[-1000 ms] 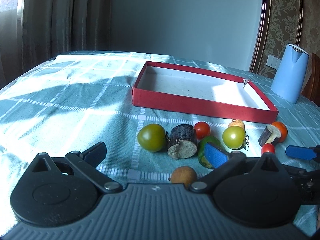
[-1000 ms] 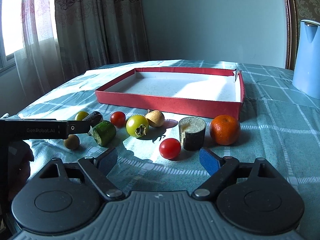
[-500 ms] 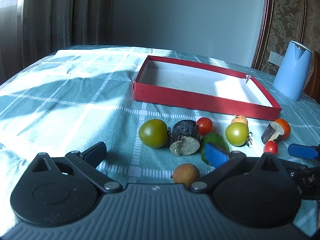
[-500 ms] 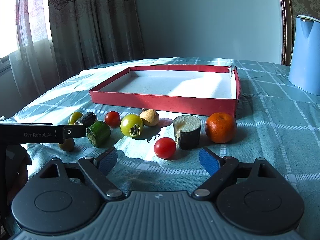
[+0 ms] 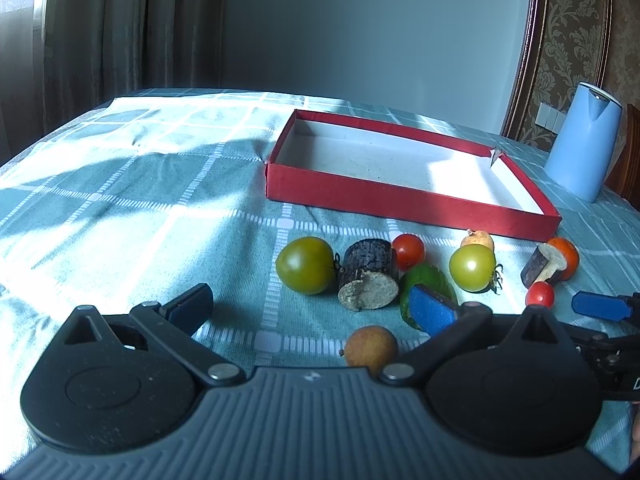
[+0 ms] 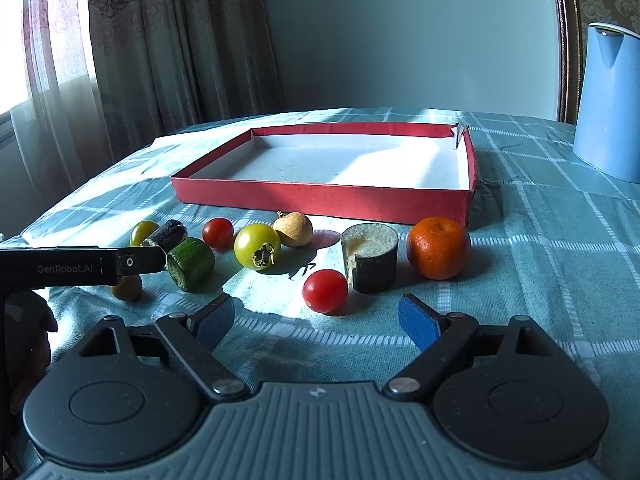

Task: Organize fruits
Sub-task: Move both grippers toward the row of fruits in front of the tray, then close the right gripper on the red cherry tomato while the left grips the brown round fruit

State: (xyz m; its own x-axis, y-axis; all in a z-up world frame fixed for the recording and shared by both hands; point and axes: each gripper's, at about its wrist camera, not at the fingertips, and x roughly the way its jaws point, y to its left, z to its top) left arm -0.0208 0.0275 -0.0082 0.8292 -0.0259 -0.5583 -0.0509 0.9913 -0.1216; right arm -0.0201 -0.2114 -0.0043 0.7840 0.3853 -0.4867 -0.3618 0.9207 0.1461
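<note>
On a teal checked tablecloth (image 6: 540, 248), woven with pale grid lines and creased in places, a shallow red cardboard tray (image 6: 320, 200) with a speckled white floor sits behind a loose row of produce, none of which lies inside it. From the right wrist view the row reads: a glossy olive-green tomato (image 6: 142, 231), a dark rough-barked cylinder lying on its side (image 6: 170, 234), a cut green cucumber piece (image 6: 190, 264), a smooth red cherry tomato (image 6: 217, 232), a shiny yellow-green tomato (image 6: 257, 246) with a dried calyx, a matte tan pear-shaped fruit (image 6: 293, 229), a second cherry tomato (image 6: 325, 291) nearest the camera, an upright dark cylinder with a grainy pale cut top (image 6: 371, 258), and a dimpled orange mandarin (image 6: 438, 247) just beside it. A small round brownish fruit (image 5: 371, 347) lies close in front of the left gripper (image 5: 308, 306), whose blue-padded jaws stand spread wide with nothing between them. The right gripper (image 6: 316, 320) is likewise spread apart and empty, low over the cloth before the second cherry tomato. A smooth pale-blue kettle (image 6: 608, 100) stands well off to the right of the tray.
</note>
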